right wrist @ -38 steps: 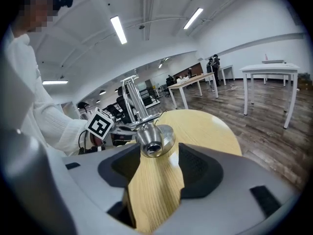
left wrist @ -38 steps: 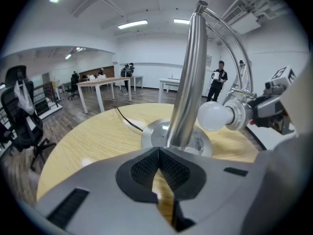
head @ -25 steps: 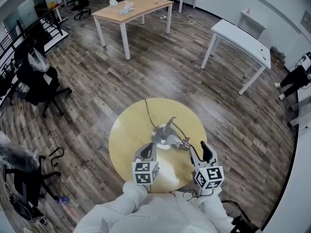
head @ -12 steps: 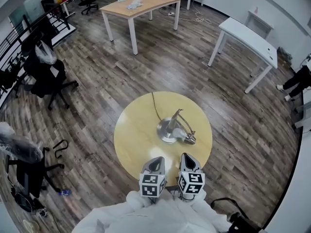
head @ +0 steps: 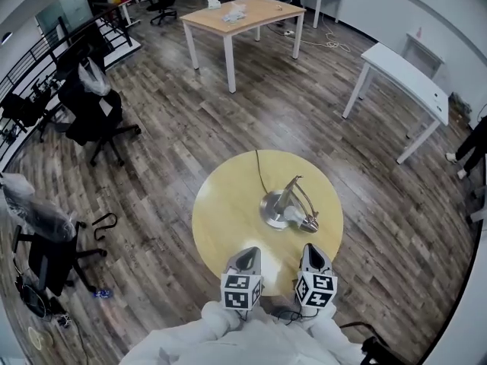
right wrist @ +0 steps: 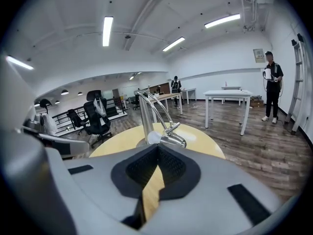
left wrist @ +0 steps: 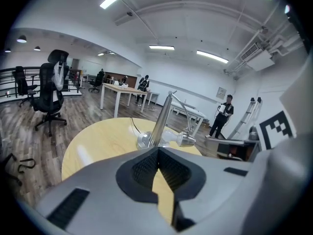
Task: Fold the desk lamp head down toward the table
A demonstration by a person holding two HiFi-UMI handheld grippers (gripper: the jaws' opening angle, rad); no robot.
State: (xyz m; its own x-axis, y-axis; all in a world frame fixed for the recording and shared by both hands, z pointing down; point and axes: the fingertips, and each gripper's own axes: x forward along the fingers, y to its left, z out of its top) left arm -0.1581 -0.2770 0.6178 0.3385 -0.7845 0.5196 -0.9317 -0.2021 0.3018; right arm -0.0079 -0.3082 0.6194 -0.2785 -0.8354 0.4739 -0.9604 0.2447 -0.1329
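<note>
Left gripper (head: 246, 254) is logged at the 7 o'clock edge of the round table (head: 221, 219), with the right gripper (head: 312, 248) at the 5 o'clock edge. They are set side by side, apart from each other, and both are aimed toward 12 o'clock.

- Left jaws: seen in the left gripper view pressed together at the tips, with nothing between them. Only yellow tabletop shows through the slit lower down.
- Right jaws: likewise closed tip to tip in the right gripper view, with nothing gripped.
- Neither gripper is in contact with the lamp, and open tabletop is seen between each of them and it.

Desk lamp (head: 283, 201) is found near the table's centre, a shade toward 1 o'clock.

- Base (head: 268, 213): a round metal disc, set flat on the top.
- Lamp head (head: 301, 219): placed at 4 o'clock from the base and angled down low over the tabletop. Whether it touches the surface cannot be judged.
- Arm rods (head: 307, 198): thin, arched from the top of the post down to the head.
- Cable (head: 261, 172): dark, run from the base toward the 12 o'clock rim.

Surroundings, noted from the head view:

- Plank floor (head: 167, 150) all round.
- Wood-topped table (head: 243, 14) far off at 12 o'clock.
- White table (head: 403, 71) at 2 o'clock.
- Black office chair (head: 95, 109) at 10 o'clock.
- A standing person (left wrist: 226, 112) is picked up in both gripper views, well beyond the lamp.
</note>
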